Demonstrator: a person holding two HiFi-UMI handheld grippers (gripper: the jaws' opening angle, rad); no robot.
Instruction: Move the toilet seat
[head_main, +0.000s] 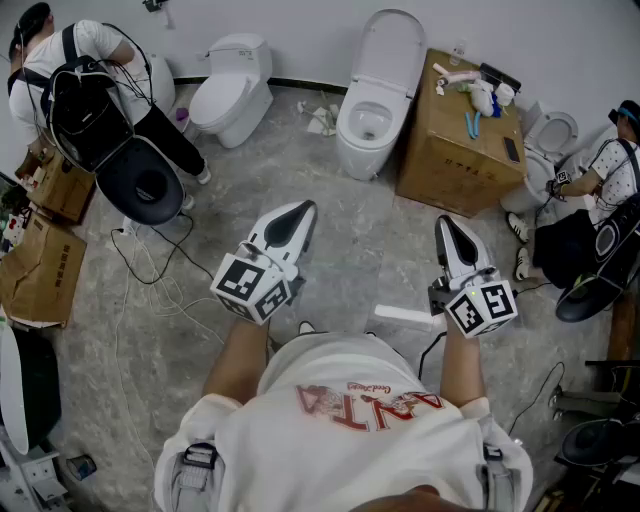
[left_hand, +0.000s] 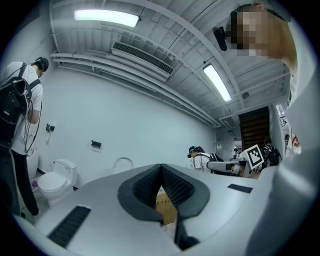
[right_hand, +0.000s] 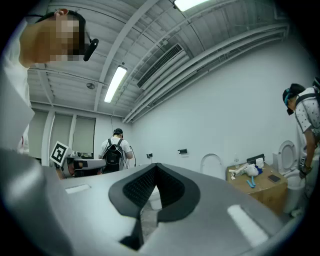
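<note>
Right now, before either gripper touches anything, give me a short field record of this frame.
Left gripper: shut, empty, held level
Right gripper: shut, empty, held level
Middle toilet: ahead of both grippers, lid raised, untouched
Cardboard box: right of that toilet, small items on top
Second toilet: farther left, lid down

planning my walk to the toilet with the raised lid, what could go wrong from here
Loose cables trail across the floor; they could catch a foot. Both the left claw and right claw are shut and empty, so neither can grip anything yet. The cardboard box stands close beside the toilet, leaving little room.
</note>
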